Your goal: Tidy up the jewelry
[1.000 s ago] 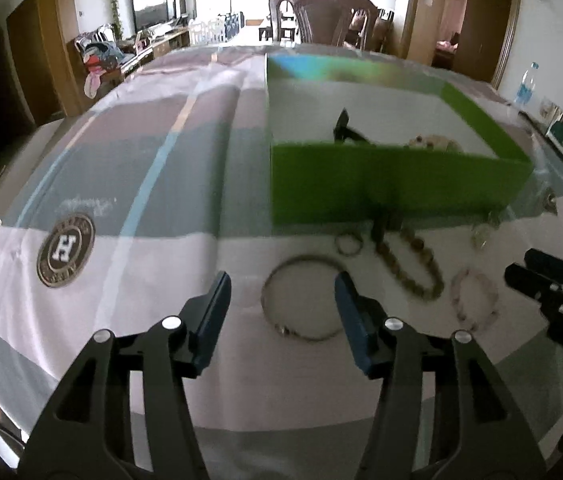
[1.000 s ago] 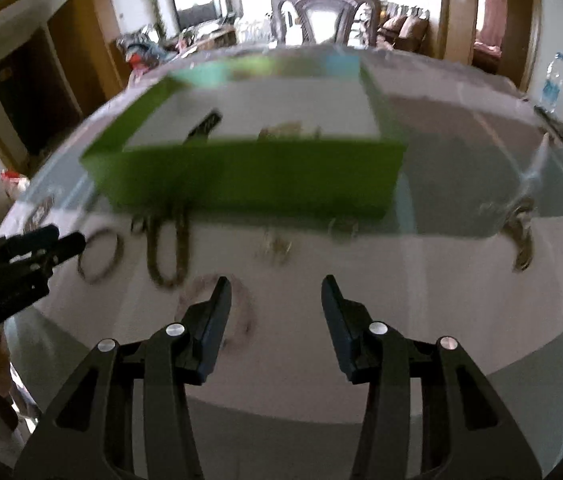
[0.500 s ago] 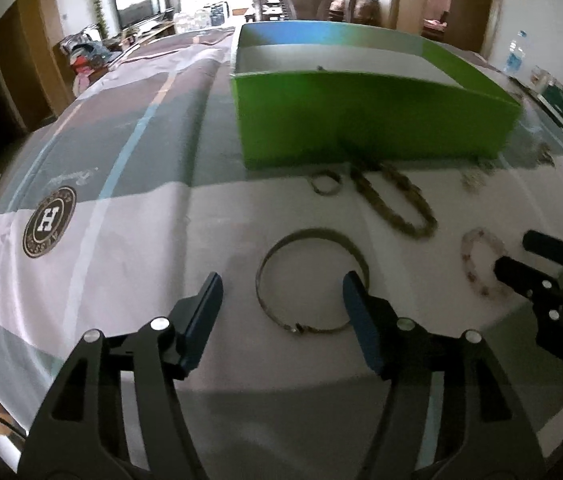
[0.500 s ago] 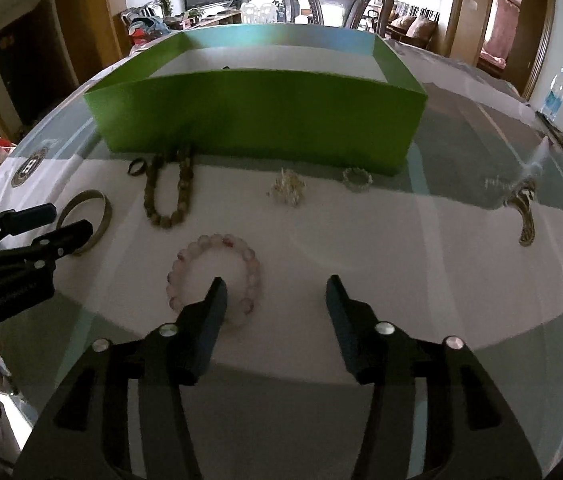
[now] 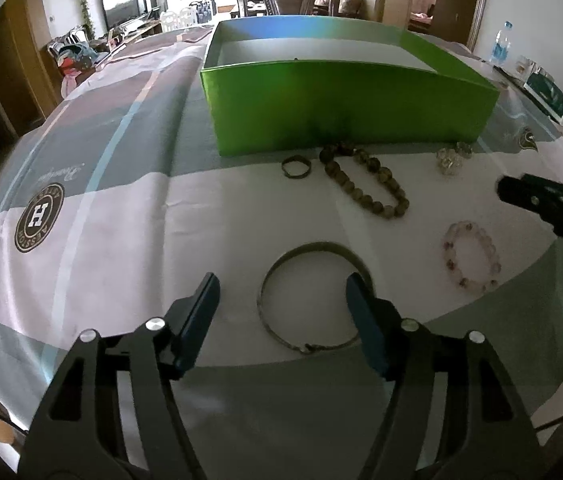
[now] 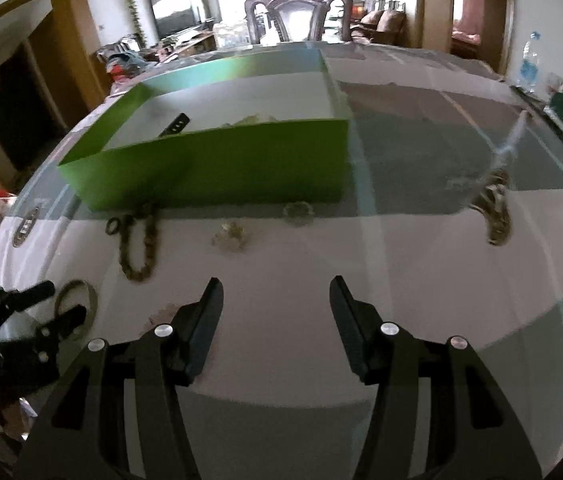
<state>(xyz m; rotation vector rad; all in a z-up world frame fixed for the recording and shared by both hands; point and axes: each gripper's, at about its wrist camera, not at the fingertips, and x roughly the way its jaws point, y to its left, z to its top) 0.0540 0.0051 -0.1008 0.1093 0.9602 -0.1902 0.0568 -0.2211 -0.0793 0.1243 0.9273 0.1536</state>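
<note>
**Left gripper settles over the bangle; right gripper swings away from the pink bracelet**

Landmark: the green box [image 5: 345, 108], standing on the patterned tablecloth [image 5: 93, 248]. Over the last second the left gripper [image 5: 281, 296] has dropped lower and nearer to the cloth, so that the thin metal bangle [image 5: 313, 296], which lies well in front of the box's near wall, now sits between its fingers. The jaws are released and spread wide; the right finger appears to lie close to the bangle's rim, though contact cannot be confirmed. The right gripper [image 6: 275, 300], also released and empty, has shifted: half a second ago the pink bead bracelet [image 5: 471, 256] lay by its left finger, whereas now only bare cloth shows between its fingers.

In front of the box, close to its wall, lie a small dark ring [image 5: 296, 167], a brown bead strand [image 5: 365, 184] and a small clear piece [image 5: 449, 160]. A dark item [image 6: 175, 124] and something pale already rest inside the box.

Reading: the bangle is probably the next piece to be lifted into the box; most pieces still lie outside it.
</note>
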